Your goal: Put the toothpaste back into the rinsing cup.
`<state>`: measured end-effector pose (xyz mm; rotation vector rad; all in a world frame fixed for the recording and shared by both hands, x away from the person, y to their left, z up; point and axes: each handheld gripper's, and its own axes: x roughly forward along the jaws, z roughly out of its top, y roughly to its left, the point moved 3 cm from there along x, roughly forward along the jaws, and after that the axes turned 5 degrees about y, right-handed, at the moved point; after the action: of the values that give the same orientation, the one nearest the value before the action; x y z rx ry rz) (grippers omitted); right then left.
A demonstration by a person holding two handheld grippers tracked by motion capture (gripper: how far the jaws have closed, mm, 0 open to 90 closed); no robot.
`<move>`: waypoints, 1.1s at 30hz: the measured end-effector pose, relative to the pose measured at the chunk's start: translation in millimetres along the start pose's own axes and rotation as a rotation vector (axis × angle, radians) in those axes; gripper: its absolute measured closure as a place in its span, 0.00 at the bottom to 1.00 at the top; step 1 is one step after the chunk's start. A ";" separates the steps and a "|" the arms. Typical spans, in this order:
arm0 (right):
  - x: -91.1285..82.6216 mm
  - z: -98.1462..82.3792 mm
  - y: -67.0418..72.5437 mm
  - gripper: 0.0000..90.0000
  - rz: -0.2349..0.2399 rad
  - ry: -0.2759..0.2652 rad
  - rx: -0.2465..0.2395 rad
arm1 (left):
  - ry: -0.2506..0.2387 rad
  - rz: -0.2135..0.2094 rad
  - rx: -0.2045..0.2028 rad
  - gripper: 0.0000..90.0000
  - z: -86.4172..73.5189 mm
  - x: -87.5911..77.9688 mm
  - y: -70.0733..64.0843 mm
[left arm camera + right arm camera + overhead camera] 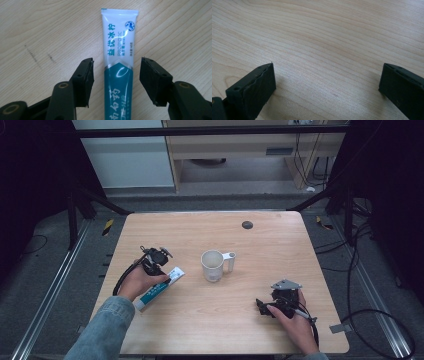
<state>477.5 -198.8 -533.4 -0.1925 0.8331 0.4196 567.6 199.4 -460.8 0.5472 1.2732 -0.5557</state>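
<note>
On a wooden table [210, 320], two hand-held grippers.
Left gripper [116, 72] jaws spread wide, straddling a toothpaste tube [119, 50]; right gripper [327, 82] wide over bare wood.

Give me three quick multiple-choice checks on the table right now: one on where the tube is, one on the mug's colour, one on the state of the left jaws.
1. Where does the toothpaste tube lie?
A. Inside the mug
B. Flat on the table, between the left gripper's jaws
C. Under the right gripper

2. What colour is the mug?
A. White
B. Red
C. Black

3. How do the left gripper's jaws stand?
A. Clamped on the tube
B. Shut and empty
C. Open, one on each side of the tube, with gaps

Key: 1 B, the left gripper view shows the tube on the wooden table between both jaws. 2 A, the high view shows it white. 3 C, wood shows between each jaw and the tube.
</note>
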 end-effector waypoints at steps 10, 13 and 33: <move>0.0 0.0 0.0 0.01 0.000 0.000 0.000 | 0.010 -0.018 -0.008 0.52 4.4 17.1 -0.1; 0.0 0.0 0.0 0.01 0.000 0.000 0.000 | 0.014 -0.023 -0.008 0.53 4.0 20.3 -0.4; 0.0 0.0 0.0 0.01 0.000 0.000 0.000 | 0.012 -0.026 -0.016 0.54 9.4 26.6 -1.9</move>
<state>477.5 -198.8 -533.4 -0.1923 0.8327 0.4197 578.6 189.6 -485.0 0.5219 1.2969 -0.5643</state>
